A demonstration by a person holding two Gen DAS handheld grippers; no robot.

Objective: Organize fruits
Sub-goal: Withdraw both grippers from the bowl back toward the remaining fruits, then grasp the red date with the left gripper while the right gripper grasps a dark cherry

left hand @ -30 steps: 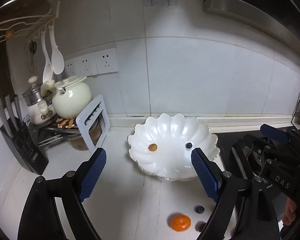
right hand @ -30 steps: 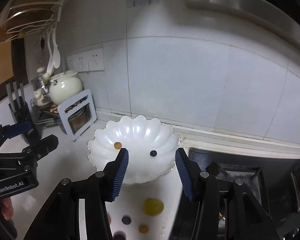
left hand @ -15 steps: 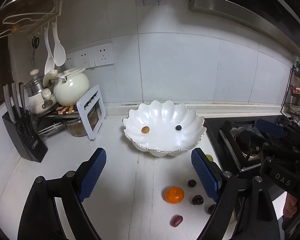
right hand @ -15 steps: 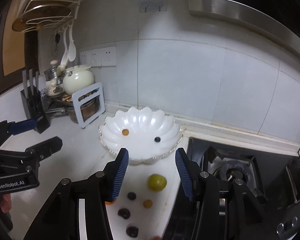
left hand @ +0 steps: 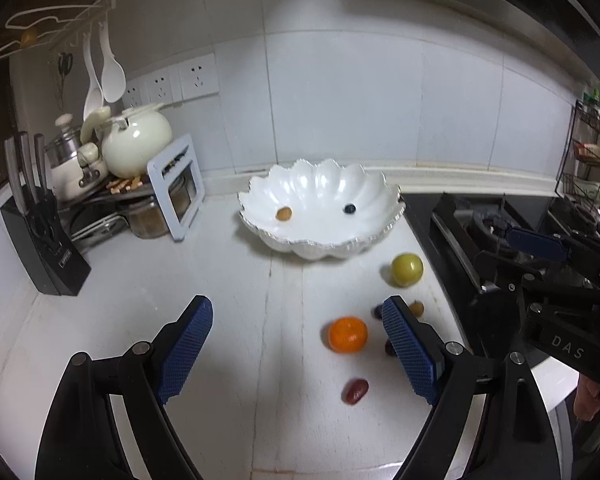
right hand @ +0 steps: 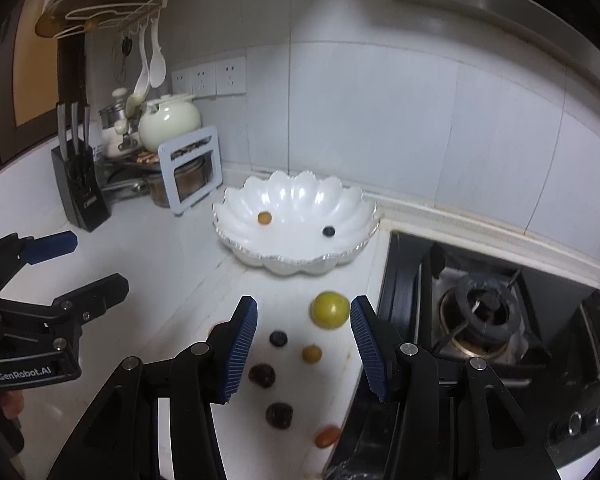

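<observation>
Both grippers, left gripper (left hand: 298,344) and right gripper (right hand: 304,344), are hovering over the counter (left hand: 228,288) fruit, fingers open and gripping nothing.

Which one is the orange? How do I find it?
Find the big white scalloped bowl on the counter by the stove. On the countertop in front of it lie loose fruits; the orange is bright orange and bigger than the small dark fruits beside it.

I've pulled both claws back from the scalloped bowl (left hand: 320,216), which now sits farther off. Loose fruit on the worktop in front of the bowl has come into view: a green fruit (right hand: 329,309), a mandarin (left hand: 347,335), dark berries (right hand: 278,338).
</observation>
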